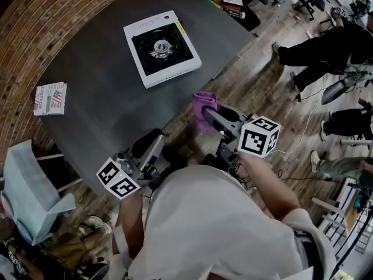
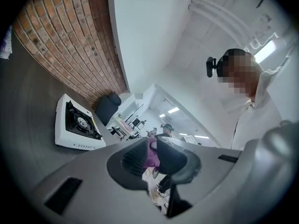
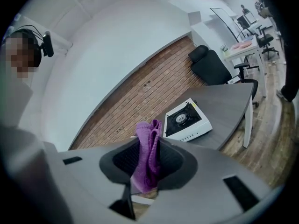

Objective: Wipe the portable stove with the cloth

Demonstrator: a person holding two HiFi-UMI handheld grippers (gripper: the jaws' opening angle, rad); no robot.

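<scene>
The white portable stove (image 1: 162, 48) with its black burner top sits on the far part of the dark grey round table (image 1: 99, 98). It also shows in the left gripper view as the stove (image 2: 77, 122) and in the right gripper view as the stove (image 3: 187, 120). My right gripper (image 1: 208, 115) hangs just off the table's near edge, shut on a bunched purple cloth (image 1: 204, 105); the cloth (image 3: 148, 153) stands up between the jaws of the right gripper (image 3: 148, 143). My left gripper (image 1: 152, 140) is held low by the table edge. The left gripper (image 2: 152, 146) has a narrow gap and holds nothing; the cloth (image 2: 152, 155) shows beyond it.
A printed booklet (image 1: 50, 98) lies at the table's left edge. Small items (image 1: 230, 2) sit at the far rim. A pale blue bag (image 1: 29, 197) is at lower left. Seated people's legs (image 1: 315, 57) are on the wooden floor at right. A black office chair (image 3: 212, 66) stands behind the table.
</scene>
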